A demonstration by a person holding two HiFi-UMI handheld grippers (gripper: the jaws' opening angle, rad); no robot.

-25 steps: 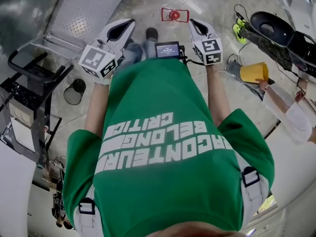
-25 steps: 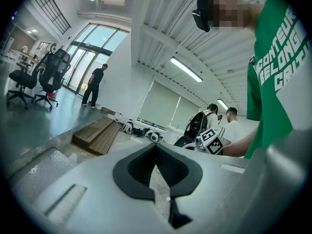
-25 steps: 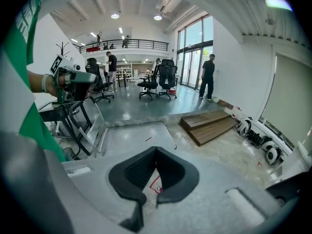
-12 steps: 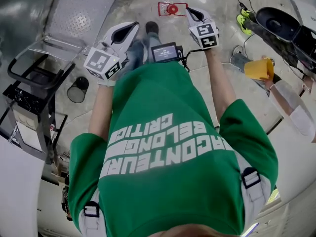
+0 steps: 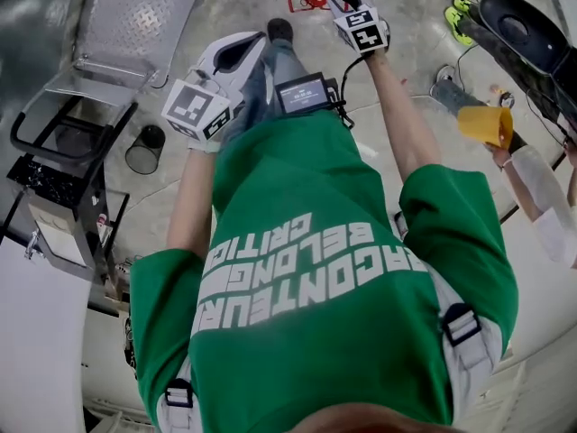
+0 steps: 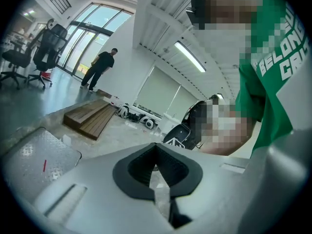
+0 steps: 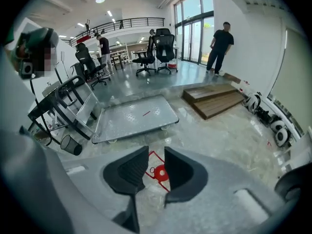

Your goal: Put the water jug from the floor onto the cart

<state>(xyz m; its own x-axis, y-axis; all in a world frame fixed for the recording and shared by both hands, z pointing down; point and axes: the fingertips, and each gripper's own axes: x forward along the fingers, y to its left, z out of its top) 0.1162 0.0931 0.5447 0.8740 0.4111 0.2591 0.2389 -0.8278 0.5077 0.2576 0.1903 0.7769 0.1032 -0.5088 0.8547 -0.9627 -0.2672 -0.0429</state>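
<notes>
Hovering over the water jug [image 7: 160, 172], the right gripper [image 7: 156, 155] is just parting its empty jaws slightly, seemingly to grab it, while the left gripper [image 6: 156, 152] is idling closed, empty.

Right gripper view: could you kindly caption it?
Right gripper, empty jaws just opening, aims down at the water jug near the cart.

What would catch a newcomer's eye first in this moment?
The green shirt fills the head view. Beyond it the right claw, which has just been opening and is empty, points down at the red-capped jug on the floor. The flat metal cart sits beyond the jug.
</notes>
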